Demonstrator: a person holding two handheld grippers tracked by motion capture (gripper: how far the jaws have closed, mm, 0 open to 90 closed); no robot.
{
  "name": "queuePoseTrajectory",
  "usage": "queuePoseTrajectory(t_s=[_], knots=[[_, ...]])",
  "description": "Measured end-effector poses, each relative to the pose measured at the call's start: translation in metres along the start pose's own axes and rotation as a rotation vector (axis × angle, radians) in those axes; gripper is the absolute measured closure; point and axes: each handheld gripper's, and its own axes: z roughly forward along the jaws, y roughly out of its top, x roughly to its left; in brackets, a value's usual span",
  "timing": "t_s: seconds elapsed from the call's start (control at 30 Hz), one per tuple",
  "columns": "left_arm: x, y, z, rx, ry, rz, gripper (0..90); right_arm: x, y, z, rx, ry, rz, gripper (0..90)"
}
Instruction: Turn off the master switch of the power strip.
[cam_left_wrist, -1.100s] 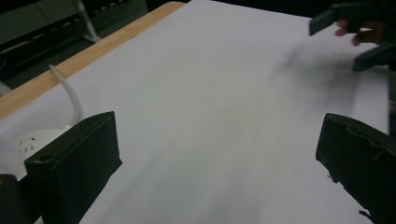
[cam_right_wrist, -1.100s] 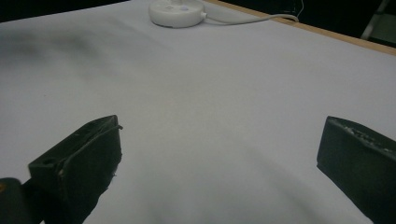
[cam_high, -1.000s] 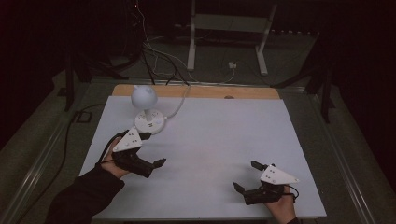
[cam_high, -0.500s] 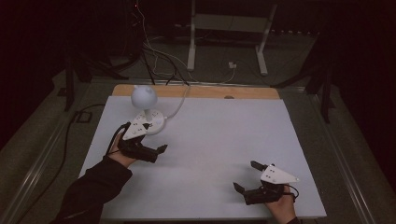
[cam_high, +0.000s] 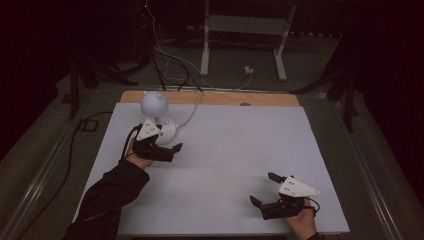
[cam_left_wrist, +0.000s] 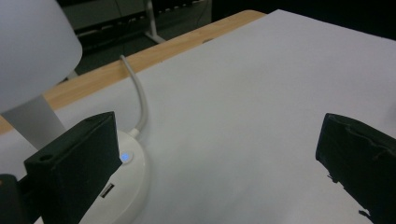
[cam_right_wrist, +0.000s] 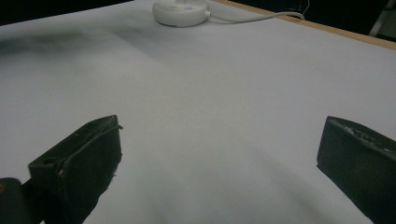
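Observation:
A small white lamp stands at the table's far left, with a round shade (cam_high: 154, 104) over a flat round base (cam_high: 168, 131). My left gripper (cam_high: 168, 142) is open right beside that base. In the left gripper view the left gripper (cam_left_wrist: 217, 172) has its left jaw against the base (cam_left_wrist: 128, 179), near a small blue-lit button (cam_left_wrist: 124, 157); nothing lies between the jaws. The shade (cam_left_wrist: 32, 51) hangs above. My right gripper (cam_high: 263, 188) rests open near the front right of the table, with bare table between the jaws of the right gripper (cam_right_wrist: 217, 163). The lamp base (cam_right_wrist: 181, 10) lies far ahead of it.
The lamp's white cable (cam_high: 192, 111) runs from the base over the wooden back edge (cam_high: 225, 98) of the white tabletop (cam_high: 235, 145). Behind the table stand a white frame (cam_high: 242, 30) and loose cables on the dark floor.
My left gripper has moved forward and a little right, from the table's left side up to the lamp base. The right gripper has stayed in place.

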Motion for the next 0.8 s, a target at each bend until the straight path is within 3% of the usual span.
queuePoseTrajectory(t_s=[0.03, 0.17, 0.33, 0.47, 0.57, 0.8], knots=[[0.000, 0.000, 0.004, 0.014, 0.032, 0.001, 0.3, 0.000, 0.000, 0.000, 0.001, 0.001, 0.000, 0.0], [0.002, -0.002, 0.011, 0.030, 0.048, 0.005, 0.3, 0.000, 0.000, 0.000, 0.000, 0.002, 0.001, 0.0], [0.006, -0.005, 0.018, 0.015, 0.069, -0.029, 0.3, -0.001, 0.000, 0.000, 0.000, 0.004, 0.004, 0.0], [0.008, -0.007, 0.023, 0.022, 0.093, -0.033, 0.8, 0.000, 0.000, 0.000, -0.002, 0.006, 0.004, 0.0], [0.010, -0.008, 0.025, 0.030, 0.107, -0.025, 3.3, 0.000, 0.000, 0.000, -0.002, 0.007, 0.005, 0.0], [0.016, -0.011, 0.031, 0.045, 0.148, -0.023, 19.1, 0.001, 0.001, -0.001, -0.003, 0.011, 0.003, 0.0]])
